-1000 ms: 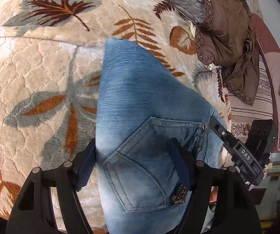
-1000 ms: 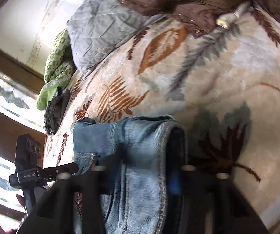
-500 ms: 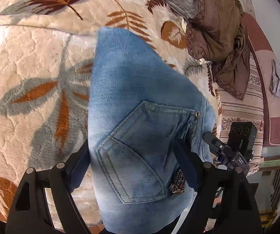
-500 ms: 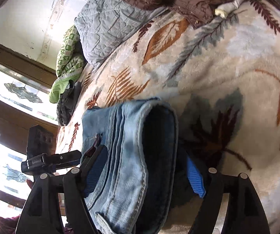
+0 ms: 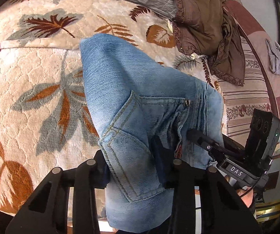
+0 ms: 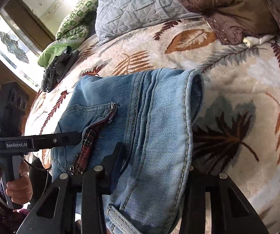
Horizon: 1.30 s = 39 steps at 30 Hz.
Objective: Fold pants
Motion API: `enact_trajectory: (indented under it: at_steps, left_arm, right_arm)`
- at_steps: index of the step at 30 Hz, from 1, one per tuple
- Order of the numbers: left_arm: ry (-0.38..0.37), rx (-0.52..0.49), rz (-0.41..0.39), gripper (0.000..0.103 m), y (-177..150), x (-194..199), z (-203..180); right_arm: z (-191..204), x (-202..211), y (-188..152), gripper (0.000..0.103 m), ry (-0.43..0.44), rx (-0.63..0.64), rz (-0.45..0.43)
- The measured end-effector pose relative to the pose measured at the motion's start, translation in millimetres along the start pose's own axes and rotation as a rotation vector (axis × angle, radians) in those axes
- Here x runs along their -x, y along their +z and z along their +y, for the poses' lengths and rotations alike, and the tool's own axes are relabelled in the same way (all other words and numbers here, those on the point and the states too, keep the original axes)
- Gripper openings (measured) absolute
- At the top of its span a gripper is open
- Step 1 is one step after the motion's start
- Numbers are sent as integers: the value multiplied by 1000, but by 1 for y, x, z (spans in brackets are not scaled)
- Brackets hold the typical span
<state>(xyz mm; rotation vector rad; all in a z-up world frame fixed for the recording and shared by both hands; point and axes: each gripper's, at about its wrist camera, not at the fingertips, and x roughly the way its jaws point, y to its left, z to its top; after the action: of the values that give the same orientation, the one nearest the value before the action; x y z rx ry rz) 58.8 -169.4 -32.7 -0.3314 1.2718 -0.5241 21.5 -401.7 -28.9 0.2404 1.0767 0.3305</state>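
Both tongs closing, jeans [image 5: 132, 89] between jaws.

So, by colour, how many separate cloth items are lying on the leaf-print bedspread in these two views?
Blue: 1, the jeans, with both grippers' jaws closing on them
Grey: 2, the quilted pillow and the dark grey garment
Green: 1, the green patterned cloth
Brown: 1, the brown garment
White: 1, a small white bundle
Total: 6

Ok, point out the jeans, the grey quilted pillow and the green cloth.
jeans [image 5: 132, 89]: left wrist view, on the denim above the pocket.
grey quilted pillow [image 6: 138, 5]: right wrist view, its middle.
green cloth [image 6: 71, 29]: right wrist view, patterned part.
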Motion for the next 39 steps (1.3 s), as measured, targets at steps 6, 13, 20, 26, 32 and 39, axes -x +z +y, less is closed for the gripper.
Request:
enact_trajectory:
  at_steps: [6,13,20,26,32,39]
  left_arm:
    - [-10,0,-85,35,16,43,16]
    - [88,25,-149,35,78,68,57]
    - [118,33,-96,34,96,44,99]
    - [127,-89,-85,57,85,40,100]
    - [86,-43,-16,61,91,37,111]
    - [6,-29,-53,61,66,80,108]
  right_arm:
    - [31,10,23,26,33,-21,-40]
    - [68,-22,108,15,103,-28,-122]
    - [55,-88,125,23,26,-76,18]
    - [12,-103,65,66,187,-295,103]
    - [17,-88,50,48,177,-327,25]
    - [41,-52,55,16,375,-393,-25]
